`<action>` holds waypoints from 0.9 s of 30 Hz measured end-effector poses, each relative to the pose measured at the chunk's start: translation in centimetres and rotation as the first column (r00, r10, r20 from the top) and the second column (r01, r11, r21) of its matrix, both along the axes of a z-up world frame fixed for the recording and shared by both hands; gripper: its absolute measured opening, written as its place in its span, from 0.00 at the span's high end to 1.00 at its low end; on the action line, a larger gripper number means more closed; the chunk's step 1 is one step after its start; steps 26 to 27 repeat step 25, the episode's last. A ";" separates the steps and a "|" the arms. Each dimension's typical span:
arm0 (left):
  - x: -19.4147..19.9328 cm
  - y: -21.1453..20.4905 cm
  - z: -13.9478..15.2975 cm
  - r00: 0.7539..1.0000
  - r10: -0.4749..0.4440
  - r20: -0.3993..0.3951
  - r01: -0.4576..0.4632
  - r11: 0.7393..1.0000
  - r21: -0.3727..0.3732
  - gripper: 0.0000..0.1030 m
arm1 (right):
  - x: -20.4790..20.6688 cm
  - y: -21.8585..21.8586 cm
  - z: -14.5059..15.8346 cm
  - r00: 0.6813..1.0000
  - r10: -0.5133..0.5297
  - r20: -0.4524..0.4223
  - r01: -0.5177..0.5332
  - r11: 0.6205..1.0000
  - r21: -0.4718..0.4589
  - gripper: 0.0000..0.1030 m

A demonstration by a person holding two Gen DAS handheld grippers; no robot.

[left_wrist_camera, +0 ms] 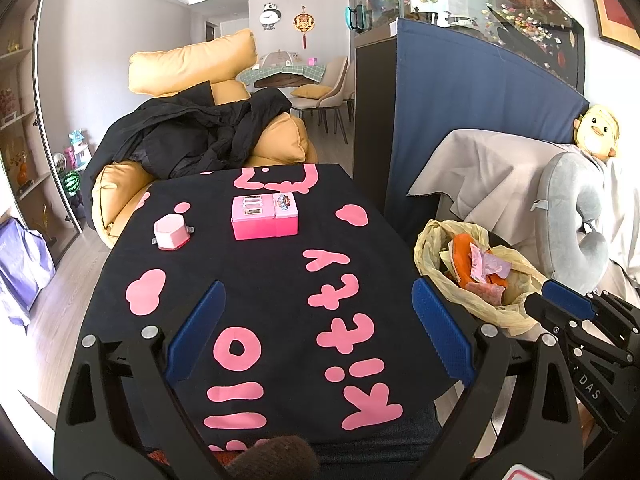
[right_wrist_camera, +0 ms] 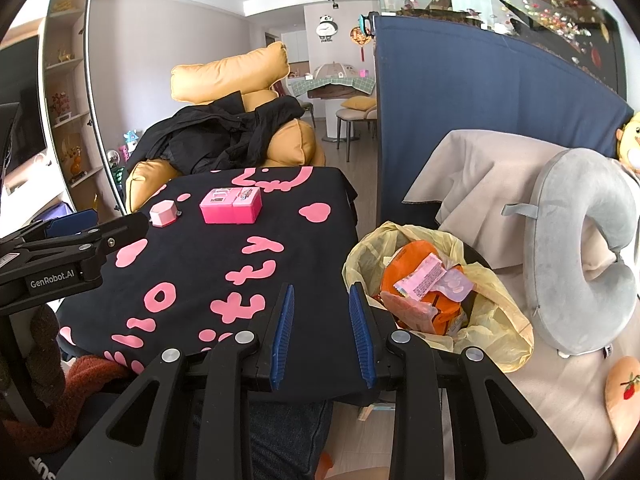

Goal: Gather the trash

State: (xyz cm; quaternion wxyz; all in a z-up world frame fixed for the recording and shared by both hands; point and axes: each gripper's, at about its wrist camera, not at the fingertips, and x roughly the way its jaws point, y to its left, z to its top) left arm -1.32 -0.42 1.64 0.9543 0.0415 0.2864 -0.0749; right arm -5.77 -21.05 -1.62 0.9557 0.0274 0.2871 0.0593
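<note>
A yellow trash bag (left_wrist_camera: pixel 516 316) (right_wrist_camera: pixel 504 292) stands open beside the table's right edge. Inside lie an orange packet (right_wrist_camera: pixel 408 256) and pink wrappers (right_wrist_camera: pixel 424 280) (left_wrist_camera: pixel 490 268). My left gripper (left_wrist_camera: pixel 320 328) hovers over the black tablecloth (left_wrist_camera: pixel 280 272) with its jaws wide open and nothing between them. My right gripper (right_wrist_camera: pixel 322 332) is at the table's near right corner, just left of the bag. Its jaws stand partly open and empty. Each gripper shows in the other's view, the right one (left_wrist_camera: pixel 560 304) by the bag and the left one (right_wrist_camera: pixel 104 222) over the table's left side.
A pink box (left_wrist_camera: pixel 264 216) (right_wrist_camera: pixel 232 206) and a small pink hexagonal case (left_wrist_camera: pixel 172 232) (right_wrist_camera: pixel 163 213) sit at the table's far side. Behind them is a yellow sofa with a black coat (left_wrist_camera: pixel 192 136). To the right are a blue panel (left_wrist_camera: pixel 472 120), a grey neck pillow (right_wrist_camera: pixel 576 256) and a beige cloth.
</note>
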 end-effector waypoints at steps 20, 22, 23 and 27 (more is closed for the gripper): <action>1.0 0.6 -0.5 0.999 -0.028 -0.033 0.026 0.999 -0.041 0.13 | 0.3 0.4 -0.3 1.000 -0.009 -0.010 0.008 0.999 -0.036 0.73; 2.5 2.3 -0.6 0.998 -0.024 -0.054 0.020 0.997 -0.071 0.13 | 1.2 0.5 -0.5 1.000 0.011 -0.016 -0.012 0.999 -0.036 0.72; 3.6 3.8 -1.0 0.998 0.007 -0.062 -0.012 0.997 -0.073 0.13 | 2.3 0.9 -0.8 0.999 0.032 -0.032 -0.033 0.999 -0.036 0.71; 5.7 6.8 -1.9 0.995 0.073 -0.073 -0.078 0.994 -0.076 0.12 | 5.6 2.6 -1.7 0.989 0.123 -0.083 -0.126 0.992 -0.029 0.58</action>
